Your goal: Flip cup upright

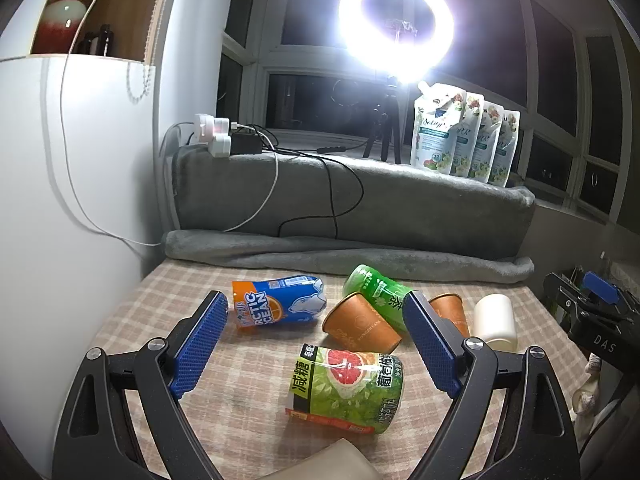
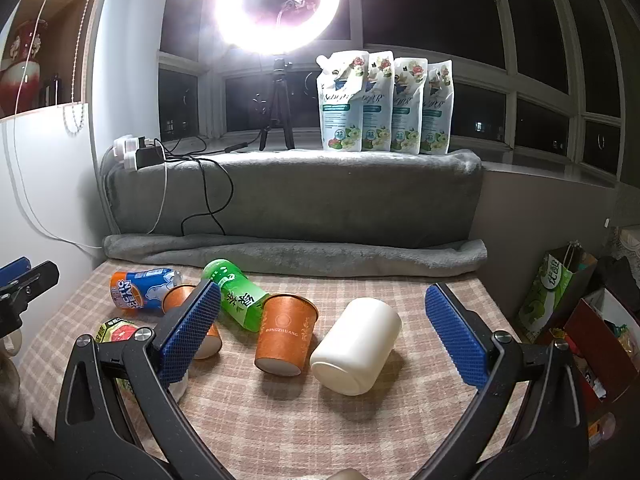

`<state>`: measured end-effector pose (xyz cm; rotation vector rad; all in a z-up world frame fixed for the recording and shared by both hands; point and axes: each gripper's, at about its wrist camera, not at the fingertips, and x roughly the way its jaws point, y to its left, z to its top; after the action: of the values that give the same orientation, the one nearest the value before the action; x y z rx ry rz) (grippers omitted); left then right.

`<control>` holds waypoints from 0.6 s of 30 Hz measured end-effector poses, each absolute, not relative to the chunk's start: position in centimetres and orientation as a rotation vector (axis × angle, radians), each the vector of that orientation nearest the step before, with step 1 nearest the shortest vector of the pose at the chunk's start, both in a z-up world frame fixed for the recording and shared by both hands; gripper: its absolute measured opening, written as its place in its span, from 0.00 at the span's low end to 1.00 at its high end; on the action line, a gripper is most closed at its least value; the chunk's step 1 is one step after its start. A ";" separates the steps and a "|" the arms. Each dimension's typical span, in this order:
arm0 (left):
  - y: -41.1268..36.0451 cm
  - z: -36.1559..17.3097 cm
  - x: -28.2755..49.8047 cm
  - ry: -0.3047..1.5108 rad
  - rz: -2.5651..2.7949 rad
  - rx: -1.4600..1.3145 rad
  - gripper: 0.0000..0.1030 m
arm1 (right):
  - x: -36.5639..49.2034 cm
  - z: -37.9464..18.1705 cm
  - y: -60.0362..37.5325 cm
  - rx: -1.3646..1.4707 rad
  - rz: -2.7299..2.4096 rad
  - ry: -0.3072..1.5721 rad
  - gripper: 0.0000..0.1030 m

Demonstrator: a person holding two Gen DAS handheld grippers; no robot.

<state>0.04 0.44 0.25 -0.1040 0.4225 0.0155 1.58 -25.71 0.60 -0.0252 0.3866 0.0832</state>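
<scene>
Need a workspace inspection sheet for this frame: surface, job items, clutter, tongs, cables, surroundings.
Surface: beige plaid cloth over the table, bare patches between items.
Job's things: all on their sides: white plastic cup, orange paper cup, second orange paper cup.
Clutter: lying down: blue-orange Arctic Ocean can, green tea bottle, grapefruit-label green bottle.
Grippers: left tongs open, holding nothing; right tongs open, holding nothing.
Cables: white cable and black cable hang from a plug cluster over the grey blanket.
Surroundings: lit ring light on a tripod, four refill pouches, dark windows.
</scene>
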 end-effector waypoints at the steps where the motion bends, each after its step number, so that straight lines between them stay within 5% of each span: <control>1: 0.5 0.3 0.1 0.422 0.016 -0.104 0.87 | 1.6 0.6 -25.7 -0.026 0.083 0.386 1.00; 18: 0.8 0.3 -0.2 0.420 0.014 -0.107 0.87 | 1.8 0.4 -25.6 -0.029 0.082 0.386 1.00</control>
<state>-0.15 0.83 0.34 -0.1066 0.4201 0.0142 1.76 -25.55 0.40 -0.0292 0.3861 0.0818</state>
